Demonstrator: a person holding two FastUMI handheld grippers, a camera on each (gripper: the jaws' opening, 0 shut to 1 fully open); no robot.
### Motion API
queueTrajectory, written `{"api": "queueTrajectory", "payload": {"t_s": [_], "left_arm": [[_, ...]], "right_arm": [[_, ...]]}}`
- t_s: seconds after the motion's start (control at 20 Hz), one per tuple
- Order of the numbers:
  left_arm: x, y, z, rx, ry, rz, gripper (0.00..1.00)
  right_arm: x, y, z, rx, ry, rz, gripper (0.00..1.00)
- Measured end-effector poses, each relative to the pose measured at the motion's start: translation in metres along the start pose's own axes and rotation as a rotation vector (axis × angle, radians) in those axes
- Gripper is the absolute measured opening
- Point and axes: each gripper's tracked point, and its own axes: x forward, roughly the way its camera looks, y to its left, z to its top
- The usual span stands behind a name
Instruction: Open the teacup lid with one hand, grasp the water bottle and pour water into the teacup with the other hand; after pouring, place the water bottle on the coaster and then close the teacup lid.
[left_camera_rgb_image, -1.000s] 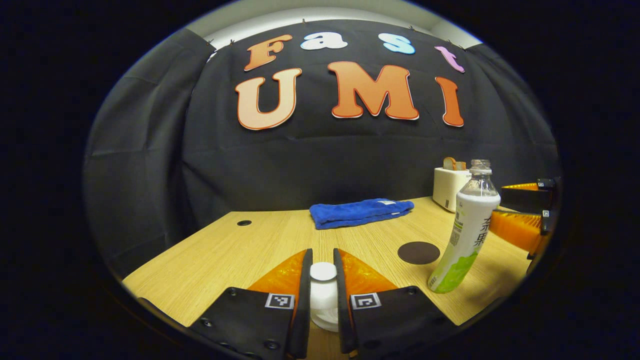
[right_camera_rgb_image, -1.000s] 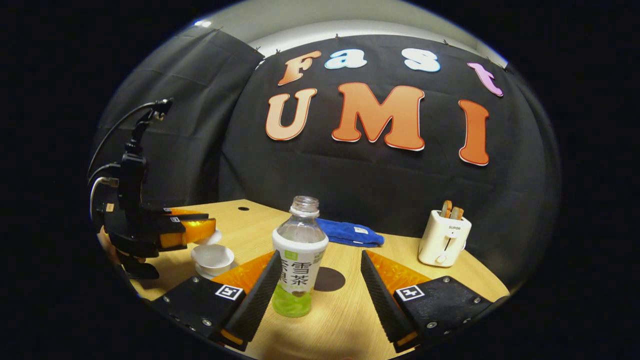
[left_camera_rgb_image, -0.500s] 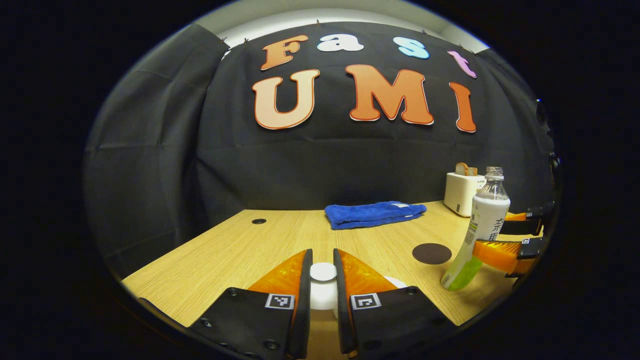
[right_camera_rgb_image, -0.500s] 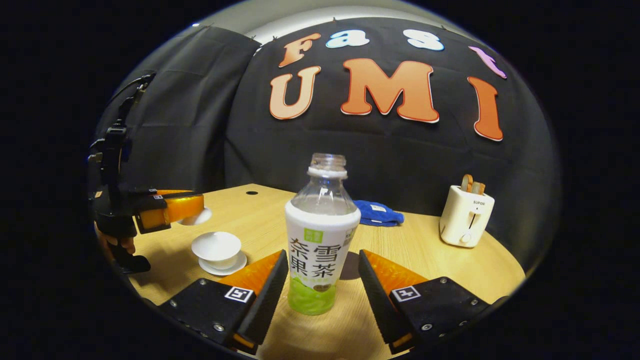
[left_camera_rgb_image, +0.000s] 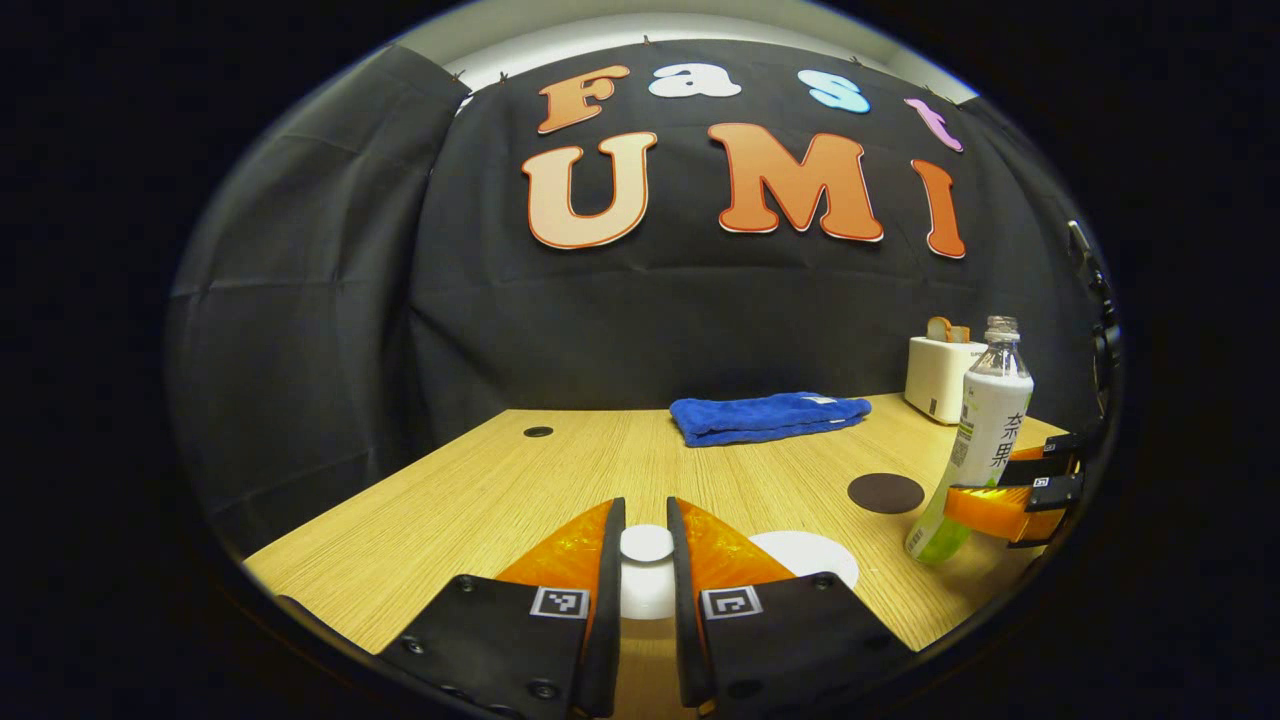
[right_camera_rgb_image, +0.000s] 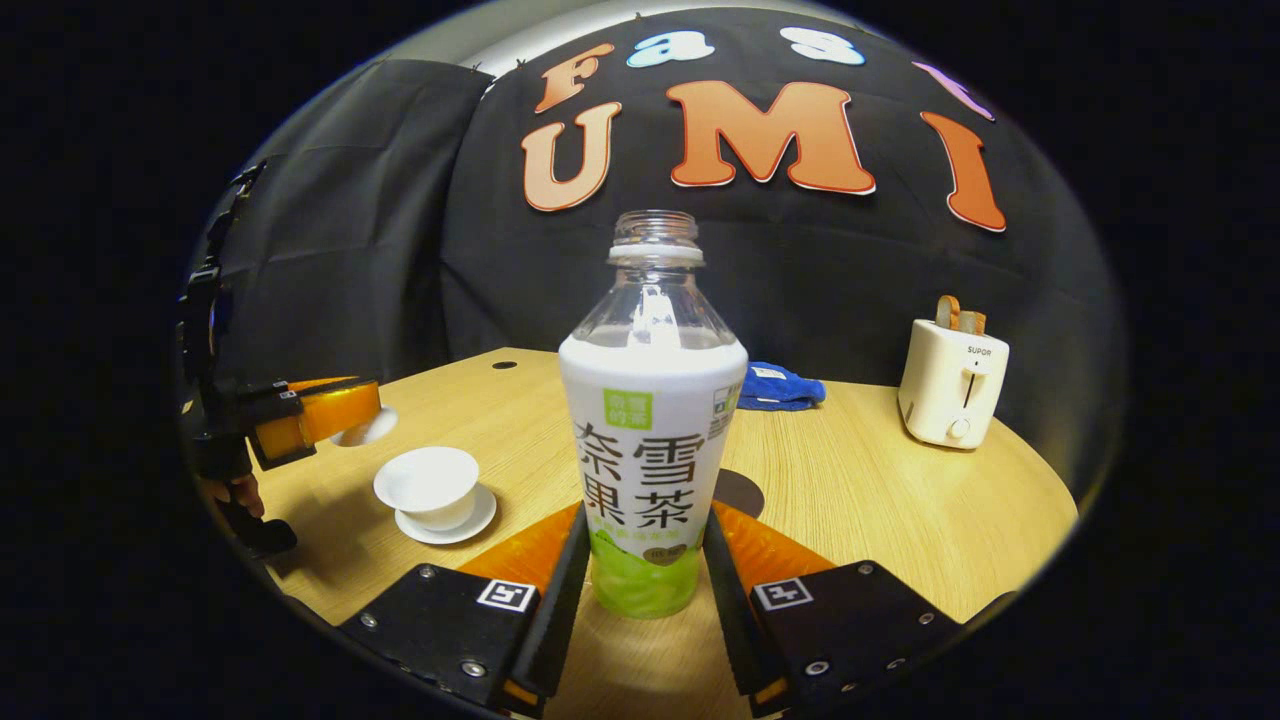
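Observation:
My left gripper (left_camera_rgb_image: 645, 512) is shut on the knob of the white teacup lid (left_camera_rgb_image: 646, 545) and holds it above the table. In the right gripper view that gripper (right_camera_rgb_image: 330, 412) hangs with the lid (right_camera_rgb_image: 366, 428) up and to the left of the uncovered white teacup (right_camera_rgb_image: 428, 484) on its saucer (right_camera_rgb_image: 470, 524). The capless water bottle (right_camera_rgb_image: 650, 420), white-and-green labelled, stands upright on the table. My right gripper (right_camera_rgb_image: 646, 522) has both fingers pressed on its lower sides. The dark round coaster (right_camera_rgb_image: 742, 492) lies just behind the bottle, also visible as the coaster (left_camera_rgb_image: 886, 493) left of the bottle (left_camera_rgb_image: 985, 435).
A folded blue towel (left_camera_rgb_image: 768, 416) lies at the back of the wooden table (left_camera_rgb_image: 480, 500). A white toaster (right_camera_rgb_image: 952, 385) with bread stands at the back right. A hand (right_camera_rgb_image: 232, 495) holds the left gripper at the table's left edge.
My right gripper moved in around the bottle and its fingers closed on it. My left gripper raised the lid and carried it left, off the teacup.

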Motion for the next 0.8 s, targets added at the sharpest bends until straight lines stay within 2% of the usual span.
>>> {"api": "queueTrajectory", "payload": {"t_s": [0.05,0.15,0.3,0.5,0.55,0.6,0.8], "left_arm": [[-0.001,0.003,0.001,-0.002,-0.003,0.003,0.27],[-0.002,0.006,0.000,0.002,-0.006,0.010,0.24],[-0.005,0.013,0.003,0.020,-0.012,0.023,0.27],[-0.009,0.023,0.007,0.031,-0.027,0.043,0.27],[-0.009,0.024,0.007,0.029,-0.028,0.044,0.27],[-0.011,0.028,0.007,0.025,-0.028,0.049,0.27],[-0.014,0.035,0.002,0.025,-0.021,0.060,0.27]], "right_arm": [[0.001,0.000,0.001,0.001,0.004,-0.001,0.64],[0.001,-0.003,0.002,-0.005,0.011,-0.013,0.64],[0.000,-0.009,0.010,-0.031,0.001,-0.040,0.64],[-0.003,-0.021,0.026,-0.126,-0.027,-0.095,0.64],[-0.004,-0.024,0.029,-0.152,-0.033,-0.109,0.60],[-0.004,-0.026,0.031,-0.176,-0.036,-0.123,0.64],[-0.005,-0.031,0.037,-0.279,-0.046,-0.171,0.64]]}}
